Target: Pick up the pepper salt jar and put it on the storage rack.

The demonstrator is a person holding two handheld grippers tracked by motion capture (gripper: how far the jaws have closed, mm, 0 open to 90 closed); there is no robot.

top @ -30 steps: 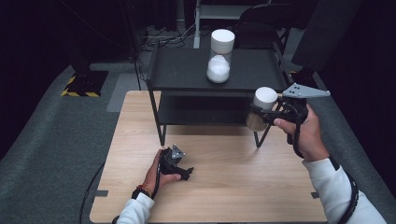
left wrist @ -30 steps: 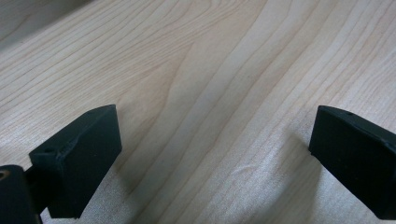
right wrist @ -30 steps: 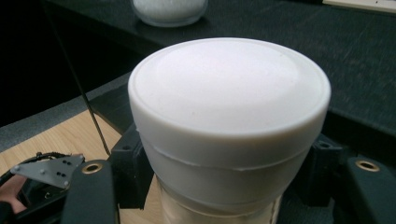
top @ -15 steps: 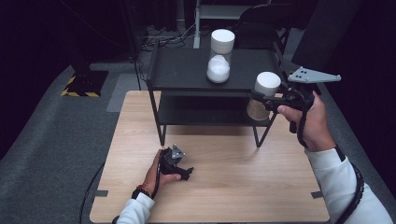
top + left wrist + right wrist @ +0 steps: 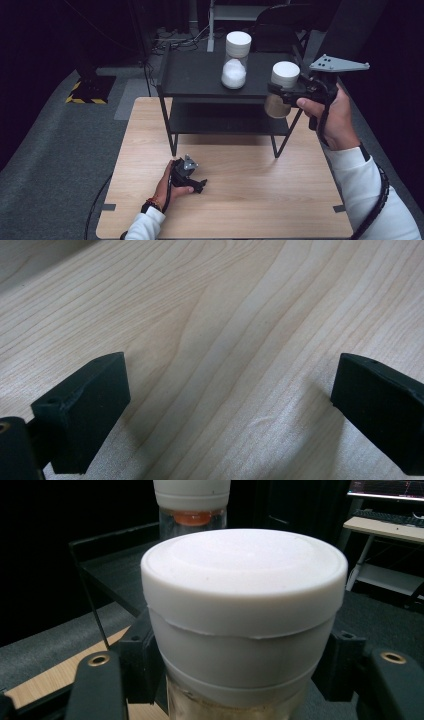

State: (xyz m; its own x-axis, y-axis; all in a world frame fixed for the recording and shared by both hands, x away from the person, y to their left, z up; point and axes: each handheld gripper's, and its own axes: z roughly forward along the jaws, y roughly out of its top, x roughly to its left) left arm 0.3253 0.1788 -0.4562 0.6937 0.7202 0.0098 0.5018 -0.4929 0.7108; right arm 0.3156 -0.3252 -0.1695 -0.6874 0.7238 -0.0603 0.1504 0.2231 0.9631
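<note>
Your right gripper [image 5: 280, 95] is clamped on the clear round jar with the white screw lid [image 5: 284, 80], holding it just off the right front corner of the black two-tier metal shelf rack [image 5: 200, 75], with the lid about level with the rack's top tier. The main risk, as I judge it, is the jar's base catching the raised lip of that top tier as you carry it in; a knock there could twist the jar in the grip or tip it. In the right gripper view the jaws sit just under the lid [image 5: 244, 585], high on the body, so the weight hangs below the hold and a bump would swing it. Bringing it in too far could also nudge the second clear jar with a white lid [image 5: 236, 60], which stands near the middle of the rack's top.

The held jar shows a tan, powdery fill in its lower part. The standing jar holds white granules.

Your left gripper [image 5: 192, 180] rests on the light wooden counter [image 5: 250, 200] in front of the rack, jaws apart and empty.
</note>
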